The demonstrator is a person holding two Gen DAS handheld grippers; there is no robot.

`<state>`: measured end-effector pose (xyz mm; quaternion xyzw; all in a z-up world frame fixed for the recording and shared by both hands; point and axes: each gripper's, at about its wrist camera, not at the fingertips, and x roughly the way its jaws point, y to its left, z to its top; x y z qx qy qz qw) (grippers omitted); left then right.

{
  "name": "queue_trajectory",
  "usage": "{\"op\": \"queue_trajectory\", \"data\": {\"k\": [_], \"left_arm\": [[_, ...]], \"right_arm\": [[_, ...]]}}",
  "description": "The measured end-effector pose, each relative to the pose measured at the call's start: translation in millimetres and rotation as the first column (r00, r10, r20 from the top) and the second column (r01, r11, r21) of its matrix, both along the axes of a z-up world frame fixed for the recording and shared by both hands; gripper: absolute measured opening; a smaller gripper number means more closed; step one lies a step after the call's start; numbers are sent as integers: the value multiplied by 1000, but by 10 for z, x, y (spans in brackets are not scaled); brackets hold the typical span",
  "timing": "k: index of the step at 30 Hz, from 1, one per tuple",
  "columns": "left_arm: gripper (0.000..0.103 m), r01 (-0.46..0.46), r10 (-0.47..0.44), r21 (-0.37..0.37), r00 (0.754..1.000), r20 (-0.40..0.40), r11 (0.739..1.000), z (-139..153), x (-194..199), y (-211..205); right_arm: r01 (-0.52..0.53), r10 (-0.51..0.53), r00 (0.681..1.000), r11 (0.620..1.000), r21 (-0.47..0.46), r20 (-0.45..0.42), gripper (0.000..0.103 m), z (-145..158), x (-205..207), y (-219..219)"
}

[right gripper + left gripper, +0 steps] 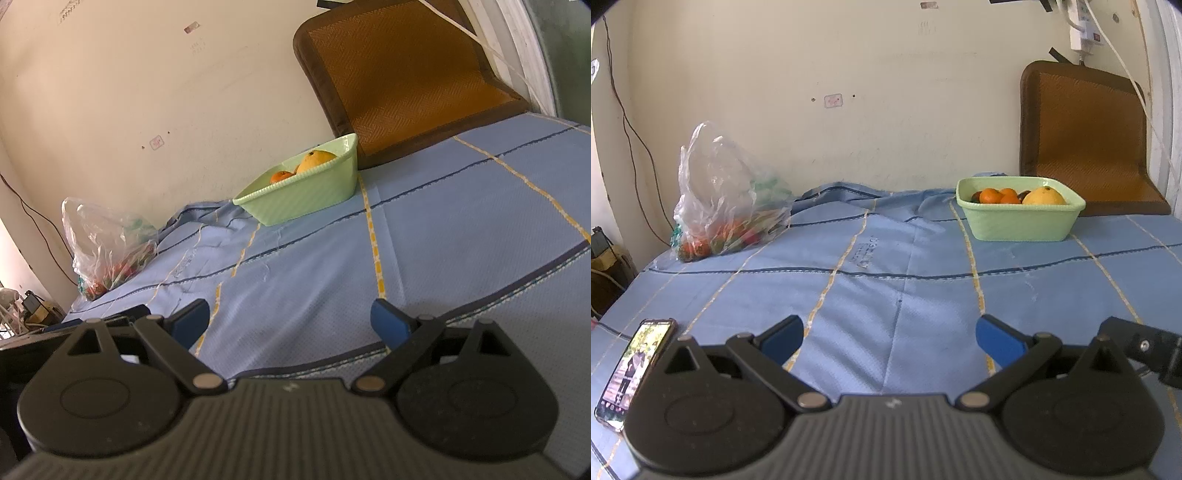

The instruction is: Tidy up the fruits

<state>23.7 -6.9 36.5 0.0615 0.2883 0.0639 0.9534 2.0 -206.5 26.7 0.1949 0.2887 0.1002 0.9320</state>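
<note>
The left gripper (pixel 889 341) and right gripper (pixel 291 325) gape empty. At left of frame, the thin bag (pixel 727 195) is soft and slippery; its fruits probably bruise, so grasping the gathered top seems best.

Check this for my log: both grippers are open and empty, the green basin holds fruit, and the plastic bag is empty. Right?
Not quite: the plastic bag has fruit in it, seen in the left wrist view. The left gripper and right gripper are open and empty; the green basin holds fruit.

On the bed (pixel 886 295) before me, the bag (pixel 724 195) of fruit sits far left, the basin (pixel 1019 218) holding fruit far right, my phone (pixel 635 373) near left.
</note>
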Motion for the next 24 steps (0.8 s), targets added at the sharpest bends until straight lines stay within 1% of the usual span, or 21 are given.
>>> {"op": "queue_trajectory", "data": {"k": [5, 12, 24], "left_arm": [[103, -2, 2, 20, 1000, -3, 1000, -14, 6, -10], [103, -7, 5, 84, 1000, 21, 996, -24, -2, -46], [103, 18, -25, 118, 998, 57, 993, 12, -60, -99]], "right_arm": [[5, -5, 1000, 1000, 4, -1, 96, -11, 0, -10], [8, -8, 1000, 1000, 12, -6, 96, -32, 5, -35], [3, -3, 1000, 1000, 23, -1, 96, -42, 5, -59]]}}
